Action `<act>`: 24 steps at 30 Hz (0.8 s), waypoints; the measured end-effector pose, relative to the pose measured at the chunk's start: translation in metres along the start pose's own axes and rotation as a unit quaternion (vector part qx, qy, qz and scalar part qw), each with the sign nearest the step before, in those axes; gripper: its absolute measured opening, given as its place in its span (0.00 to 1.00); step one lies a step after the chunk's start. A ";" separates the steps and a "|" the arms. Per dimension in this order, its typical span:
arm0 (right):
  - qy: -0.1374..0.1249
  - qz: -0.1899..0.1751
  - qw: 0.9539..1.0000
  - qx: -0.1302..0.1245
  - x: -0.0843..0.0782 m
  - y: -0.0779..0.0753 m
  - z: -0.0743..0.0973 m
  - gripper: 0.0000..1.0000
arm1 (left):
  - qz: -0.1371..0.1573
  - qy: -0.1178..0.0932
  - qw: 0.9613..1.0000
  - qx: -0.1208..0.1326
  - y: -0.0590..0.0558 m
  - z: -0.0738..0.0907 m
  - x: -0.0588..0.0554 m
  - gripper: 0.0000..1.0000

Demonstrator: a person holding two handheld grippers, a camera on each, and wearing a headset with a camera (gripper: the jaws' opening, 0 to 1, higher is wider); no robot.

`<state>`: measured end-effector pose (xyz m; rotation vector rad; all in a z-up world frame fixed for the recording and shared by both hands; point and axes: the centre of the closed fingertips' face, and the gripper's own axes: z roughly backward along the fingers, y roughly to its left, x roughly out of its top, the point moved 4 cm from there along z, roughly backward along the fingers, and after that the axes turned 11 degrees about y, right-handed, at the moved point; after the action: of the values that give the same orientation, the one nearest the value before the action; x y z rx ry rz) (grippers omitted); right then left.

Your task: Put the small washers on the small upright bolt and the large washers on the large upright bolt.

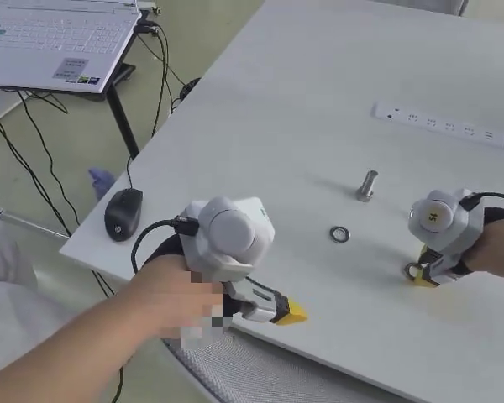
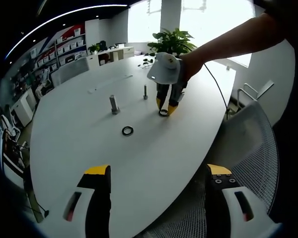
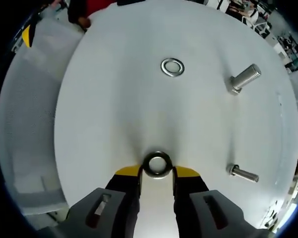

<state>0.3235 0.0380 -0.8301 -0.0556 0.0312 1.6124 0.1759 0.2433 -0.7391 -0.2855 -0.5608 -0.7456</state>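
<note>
My right gripper (image 3: 157, 171) is shut on a metal washer (image 3: 157, 164), held low against the white table (image 3: 114, 114); the same washer (image 1: 413, 270) shows at its yellow tips in the head view. A second washer (image 3: 172, 67) lies flat further ahead, also seen as the loose washer (image 1: 340, 233). The large upright bolt (image 1: 367, 185) stands beyond it, and the small upright bolt (image 3: 243, 173) stands to the right of my right jaws. My left gripper (image 2: 158, 171) is open and holds nothing, near the table's front edge, facing the large bolt (image 2: 113, 104) and small bolt (image 2: 145, 92).
A white power strip (image 1: 441, 124) lies at the back right. A black mouse (image 1: 123, 211) sits at the table's left corner, and a laptop (image 1: 50, 38) rests on a stand beyond. A mesh chair (image 2: 248, 163) stands beside the table edge.
</note>
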 end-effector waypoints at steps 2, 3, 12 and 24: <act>-0.005 -0.001 1.000 0.001 -0.001 0.000 0.000 0.26 | 0.002 0.003 1.000 -0.001 -0.002 -0.002 -0.001 0.77; -0.008 0.005 1.000 -0.002 -0.001 -0.001 0.000 0.28 | 0.004 0.004 1.000 -0.002 -0.003 -0.002 -0.002 0.77; -0.013 0.025 1.000 0.004 0.001 -0.002 -0.002 0.30 | 0.001 0.012 1.000 -0.005 -0.005 -0.002 -0.009 0.76; 0.000 0.038 0.999 -0.002 0.004 0.001 -0.001 0.24 | 0.004 0.011 1.000 -0.005 -0.005 -0.001 -0.011 0.75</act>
<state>0.3226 0.0420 -0.8317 -0.0579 0.0291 1.6879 0.1661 0.2454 -0.7465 -0.2886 -0.5358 -0.7426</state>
